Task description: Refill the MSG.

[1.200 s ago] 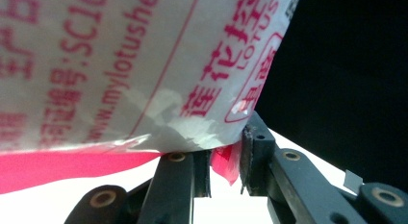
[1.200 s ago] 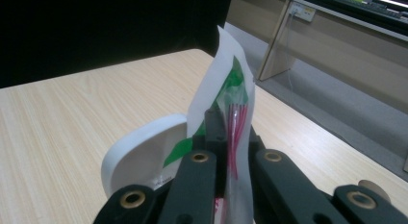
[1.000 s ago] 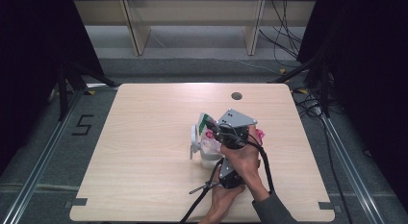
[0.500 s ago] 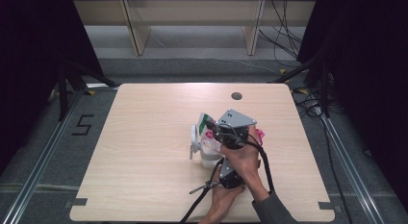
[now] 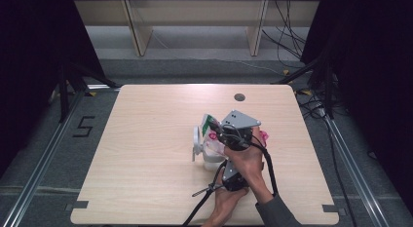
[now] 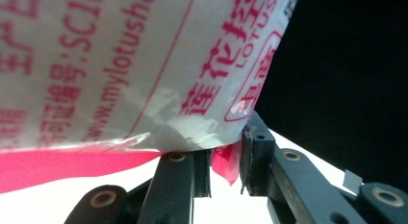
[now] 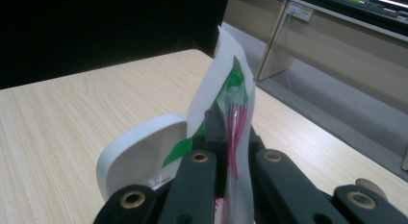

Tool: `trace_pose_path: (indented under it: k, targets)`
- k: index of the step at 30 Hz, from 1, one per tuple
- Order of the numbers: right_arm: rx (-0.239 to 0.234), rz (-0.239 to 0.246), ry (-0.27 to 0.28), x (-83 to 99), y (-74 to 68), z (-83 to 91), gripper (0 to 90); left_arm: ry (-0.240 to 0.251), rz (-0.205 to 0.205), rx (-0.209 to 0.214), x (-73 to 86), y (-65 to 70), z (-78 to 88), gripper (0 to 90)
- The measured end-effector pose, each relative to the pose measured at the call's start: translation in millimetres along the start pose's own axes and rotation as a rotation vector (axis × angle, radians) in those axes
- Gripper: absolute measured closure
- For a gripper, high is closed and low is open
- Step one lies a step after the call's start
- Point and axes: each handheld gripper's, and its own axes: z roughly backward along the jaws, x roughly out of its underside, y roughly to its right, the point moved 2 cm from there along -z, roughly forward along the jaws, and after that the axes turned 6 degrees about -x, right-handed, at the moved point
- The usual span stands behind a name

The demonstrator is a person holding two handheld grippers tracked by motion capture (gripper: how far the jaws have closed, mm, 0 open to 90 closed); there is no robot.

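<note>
A clear plastic bag (image 5: 213, 143) with red print and a pink edge is held up over the table's right half. In the left gripper view the bag (image 6: 120, 65) hangs close above, and my left gripper (image 6: 226, 161) is shut on its pink lower edge. My right gripper (image 5: 217, 134), with the grey plate on top, is shut on the bag's other edge (image 7: 236, 119), next to a white and green label (image 7: 226, 80). A white curved piece (image 7: 139, 152) stands against the bag's left side, and shows in the high view as a white curved piece (image 5: 196, 141).
The wooden table (image 5: 146, 163) has a dark round hole (image 5: 239, 97) near its far edge. Both hands cross near the front right, with black cables (image 5: 204, 198) trailing off the front edge. Shelf legs and loose cables lie beyond the table.
</note>
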Motion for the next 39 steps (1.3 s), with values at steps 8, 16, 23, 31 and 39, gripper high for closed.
trace_pose_path:
  k: [8,16,23,31,39]
  targets:
    - [0.001,0.01,0.005,-2.0,2.6,0.7,89.5,0.006,0.015,0.004,-3.5,0.9,-3.2,76.5]
    - [0.016,0.013,0.006,-1.8,5.4,-0.8,89.4,0.016,0.022,0.007,-4.6,-0.8,-7.4,76.5]
    - [0.005,-0.01,-0.009,-3.2,5.3,-0.8,89.4,0.025,0.032,0.004,-7.1,-1.3,-10.2,76.5]
    - [0.016,0.01,0.0,-4.0,7.4,-3.4,89.4,0.016,0.023,-0.002,-7.8,-4.0,-11.8,76.5]
    - [0.007,-0.005,-0.011,-3.1,6.8,-4.8,89.4,0.02,0.03,-0.006,-6.3,-5.8,-12.2,76.5]
